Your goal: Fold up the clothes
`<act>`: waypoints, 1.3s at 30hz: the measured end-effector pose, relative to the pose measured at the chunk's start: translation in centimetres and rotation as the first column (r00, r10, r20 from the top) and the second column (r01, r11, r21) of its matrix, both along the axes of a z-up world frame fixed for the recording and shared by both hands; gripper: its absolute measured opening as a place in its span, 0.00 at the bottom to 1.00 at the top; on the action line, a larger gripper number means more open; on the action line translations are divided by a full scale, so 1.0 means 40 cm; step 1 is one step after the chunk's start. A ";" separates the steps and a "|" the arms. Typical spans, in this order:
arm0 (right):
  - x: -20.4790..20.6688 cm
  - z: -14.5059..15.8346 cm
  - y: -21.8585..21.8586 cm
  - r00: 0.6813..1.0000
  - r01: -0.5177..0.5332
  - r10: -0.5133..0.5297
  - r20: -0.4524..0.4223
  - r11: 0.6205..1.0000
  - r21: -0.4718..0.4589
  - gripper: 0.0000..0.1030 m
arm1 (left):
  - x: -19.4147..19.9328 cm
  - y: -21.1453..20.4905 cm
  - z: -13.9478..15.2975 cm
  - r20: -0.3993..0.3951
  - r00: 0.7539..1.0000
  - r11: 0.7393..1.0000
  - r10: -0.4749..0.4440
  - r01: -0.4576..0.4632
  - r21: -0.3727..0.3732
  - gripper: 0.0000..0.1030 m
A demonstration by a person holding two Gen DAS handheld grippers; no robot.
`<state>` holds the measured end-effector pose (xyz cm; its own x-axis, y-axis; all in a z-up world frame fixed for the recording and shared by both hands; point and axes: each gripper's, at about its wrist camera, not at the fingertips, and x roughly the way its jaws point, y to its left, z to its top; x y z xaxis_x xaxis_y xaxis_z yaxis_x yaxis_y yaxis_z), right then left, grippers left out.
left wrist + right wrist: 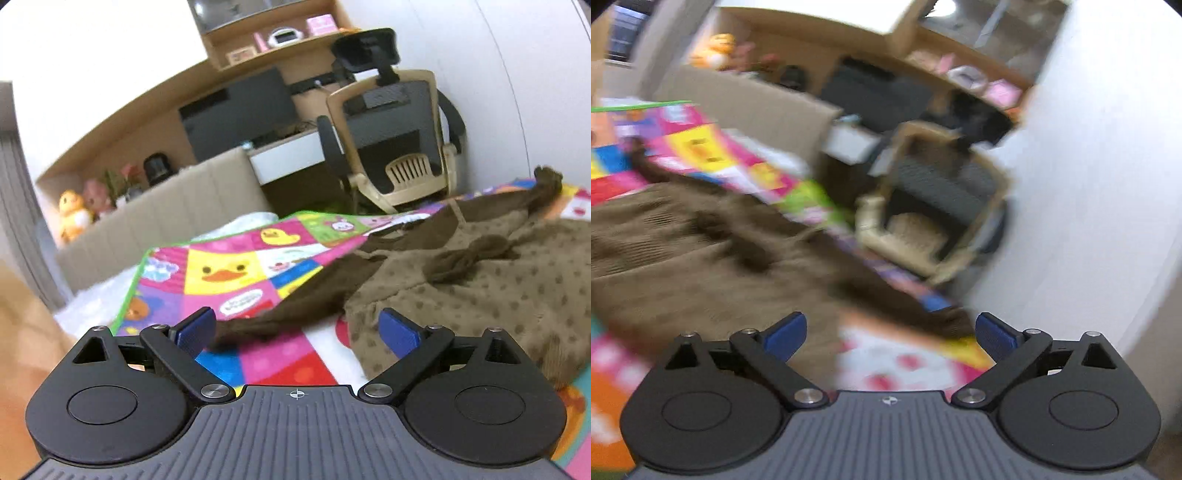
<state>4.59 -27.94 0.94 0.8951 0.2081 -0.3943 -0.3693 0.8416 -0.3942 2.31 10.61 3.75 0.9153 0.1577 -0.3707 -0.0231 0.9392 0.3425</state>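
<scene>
A brown dotted garment with darker brown sleeves lies spread on a colourful cartoon play mat. One dark sleeve stretches out toward my left gripper, which is open just above the mat with the sleeve end near its left blue fingertip. In the blurred right wrist view the same garment fills the left half, and its other dark sleeve runs toward my right gripper, which is open with nothing between its fingers.
A beige office chair stands beyond the mat, with a desk and monitor behind it. A beige padded headboard with soft toys is at the left. A white wall is at the right.
</scene>
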 end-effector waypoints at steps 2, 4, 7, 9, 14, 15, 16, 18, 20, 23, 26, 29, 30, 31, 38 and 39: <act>-0.023 -0.028 0.038 0.990 -0.119 0.117 -0.074 0.992 -0.032 0.97 | -0.017 -0.007 -0.020 -0.057 0.995 0.995 -0.078 0.075 -0.063 0.95; -0.033 -0.051 0.074 0.980 -0.179 0.172 -0.097 0.981 -0.073 0.98 | -0.040 -0.025 -0.049 -0.128 0.967 0.969 -0.222 0.204 -0.141 0.95; -0.027 -0.078 0.124 0.972 -0.222 0.210 -0.107 0.967 -0.122 0.98 | -0.068 -0.078 -0.098 -0.202 0.922 0.943 -0.330 0.311 -0.120 0.95; -0.017 -0.099 0.183 0.962 -0.268 0.253 -0.100 0.945 -0.187 0.98 | -0.069 -0.108 -0.131 -0.237 0.908 0.939 -0.345 0.334 -0.085 0.95; 0.058 -0.092 0.258 0.969 -0.246 0.244 -0.037 0.940 -0.238 0.98 | -0.052 -0.152 -0.150 -0.257 0.888 0.925 -0.380 0.367 -0.100 0.95; 0.079 -0.083 0.261 0.974 -0.224 0.224 -0.025 0.948 -0.225 0.98 | -0.054 -0.162 -0.148 -0.252 0.885 0.921 -0.390 0.379 -0.093 0.95; 0.101 -0.075 0.264 0.979 -0.202 0.204 -0.012 0.956 -0.213 0.98 | -0.053 -0.171 -0.148 -0.249 0.883 0.917 -0.399 0.390 -0.084 0.96; 0.143 -0.058 0.271 0.986 -0.159 0.164 0.011 0.970 -0.186 0.98 | -0.055 -0.177 -0.156 -0.252 0.882 0.916 -0.399 0.395 -0.067 0.96; 0.185 -0.042 0.277 0.992 -0.115 0.122 0.034 0.981 -0.159 0.98 | -0.042 -0.167 -0.167 -0.273 0.890 0.929 -0.364 0.366 -0.046 0.96; 0.197 -0.029 0.266 0.993 -0.101 0.108 0.044 0.985 -0.136 0.98 | -0.006 -0.141 -0.184 -0.299 0.915 0.958 -0.272 0.287 0.006 0.96; 0.149 -0.015 0.225 0.991 -0.124 0.128 0.036 0.986 -0.109 0.99 | 0.035 -0.103 -0.165 -0.254 0.952 0.981 -0.169 0.186 0.046 0.97; 0.092 -0.010 0.187 0.987 -0.159 0.161 0.013 0.983 -0.093 1.00 | 0.068 -0.054 -0.112 -0.165 0.984 0.997 -0.066 0.070 0.020 0.96; 0.069 -0.017 0.179 0.984 -0.177 0.178 -0.004 0.980 -0.096 1.00 | 0.077 -0.037 -0.093 -0.140 0.990 0.999 -0.035 0.035 0.000 0.96; 0.051 -0.031 0.181 0.981 -0.195 0.194 -0.022 0.975 -0.108 1.00 | 0.087 -0.023 -0.078 -0.122 0.992 1.000 -0.012 0.009 -0.022 0.96; 0.005 -0.122 0.231 0.975 -0.218 0.205 -0.085 0.955 -0.200 1.00 | 0.122 0.011 -0.069 -0.118 0.992 0.993 0.052 -0.064 -0.095 0.97; 0.014 -0.126 0.239 0.977 -0.211 0.198 -0.084 0.956 -0.202 1.00 | 0.123 0.012 -0.068 -0.115 0.992 0.992 0.057 -0.070 -0.109 0.97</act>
